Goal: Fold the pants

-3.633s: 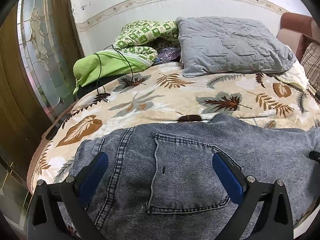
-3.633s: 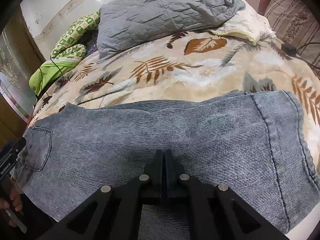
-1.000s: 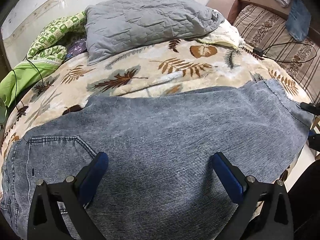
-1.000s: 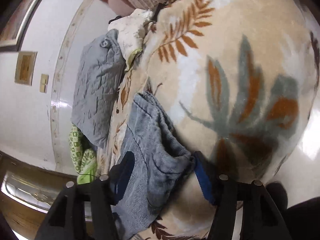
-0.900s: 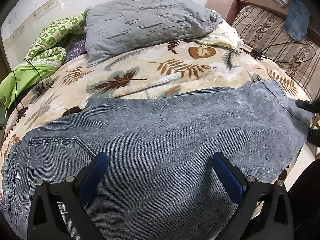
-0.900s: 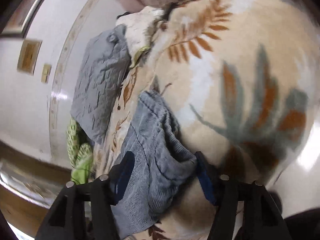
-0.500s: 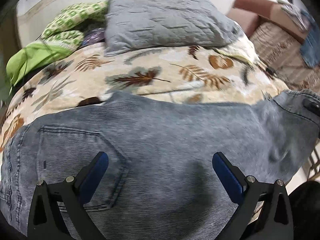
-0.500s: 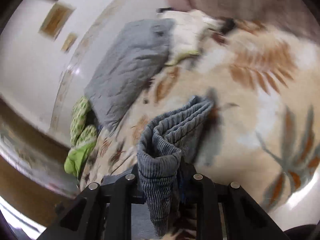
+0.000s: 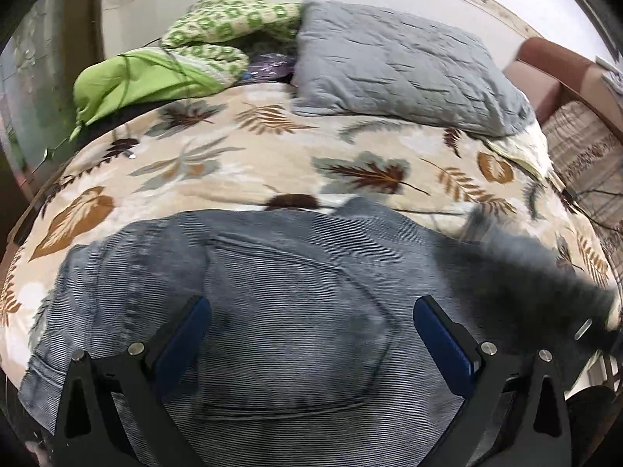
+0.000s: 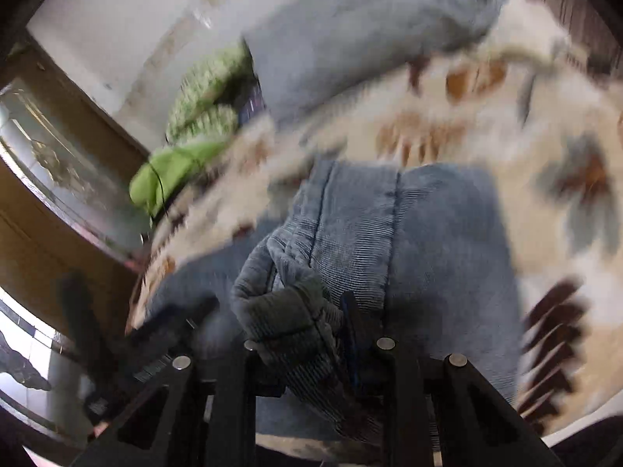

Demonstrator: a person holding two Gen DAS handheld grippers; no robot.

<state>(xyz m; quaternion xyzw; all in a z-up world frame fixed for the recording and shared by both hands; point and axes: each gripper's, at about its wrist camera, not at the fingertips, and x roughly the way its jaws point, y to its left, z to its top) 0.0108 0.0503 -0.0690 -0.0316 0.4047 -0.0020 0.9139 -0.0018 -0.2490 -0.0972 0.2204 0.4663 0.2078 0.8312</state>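
**Carrying the hem end across toward the waist**

Lying along the near edge of the leaf-print blanket (image 9: 241, 163), the pants (image 9: 280, 303) run lengthwise from side to side, waistband and back pocket at the left, leg ends off to the right. That long axis is what the coming move turns on: judging by the task, the hem end has to travel leftward along it and land on the waist end.

At the left, the left gripper (image 9: 311, 338) hangs over the seat of the pants, its blue-padded fingers (image 9: 183, 334) spread wide with the back pocket between them and nothing held. It looks straight down the bed toward the grey pillow (image 9: 393, 78) and the green bedding (image 9: 155, 74). It is the nearer one to the waist end, and well placed to pin that end flat.

At the right, a blurred dark fold of denim rises above the blanket. The right gripper (image 10: 311, 334) is clamped on that bunched hem, fabric bulging out above the closed fingers. Its view is rolled sharply and smeared, so the tool is tilted and in quick motion; the hem seam stands just beyond the fingertips, and the rest of the leg hangs below.
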